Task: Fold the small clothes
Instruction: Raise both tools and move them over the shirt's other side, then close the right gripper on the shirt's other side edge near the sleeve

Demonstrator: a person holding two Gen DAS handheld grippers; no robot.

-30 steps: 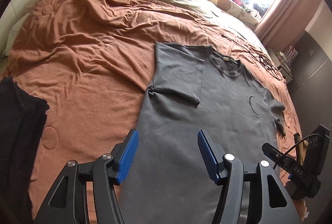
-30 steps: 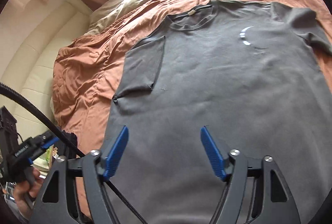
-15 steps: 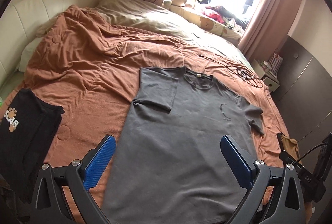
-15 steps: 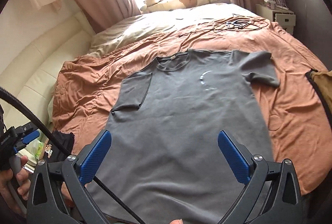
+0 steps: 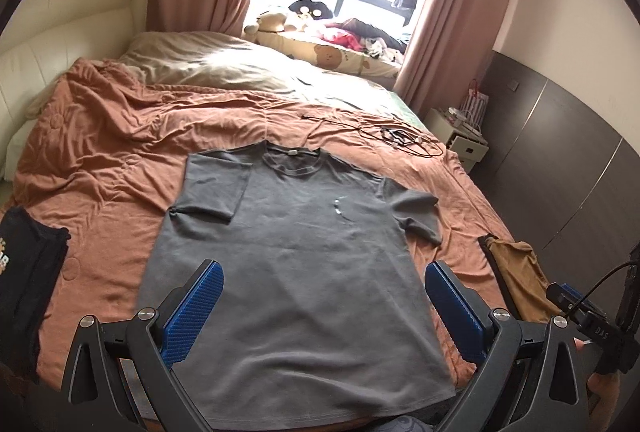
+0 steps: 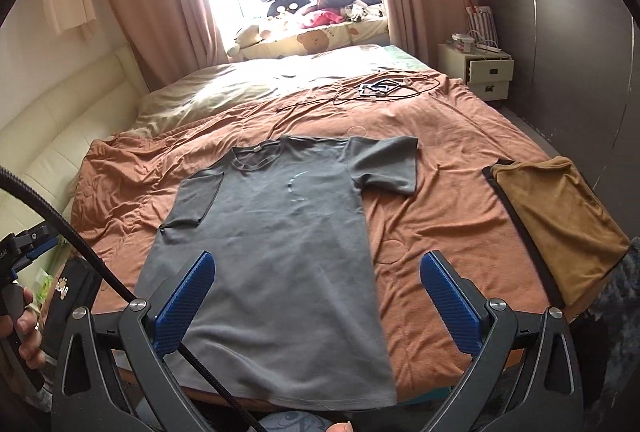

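Now one grey T-shirt (image 5: 296,264) flat on one bed (image 5: 112,152), one sleeve folded in, left tool (image 5: 320,308) and right tool (image 6: 316,300) both spread, empty.

Grey T-shirt (image 5: 296,256) flat on rust-brown blanket (image 5: 116,160), left sleeve folded in; left gripper (image 5: 322,306) spread wide above hem.

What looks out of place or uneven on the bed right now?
The grey short-sleeved t-shirt lies flat but lopsided: one sleeve is folded in over the chest while the other sleeve still sticks out on the orange blanket. A tangle of black cables also lies loose beyond the collar.
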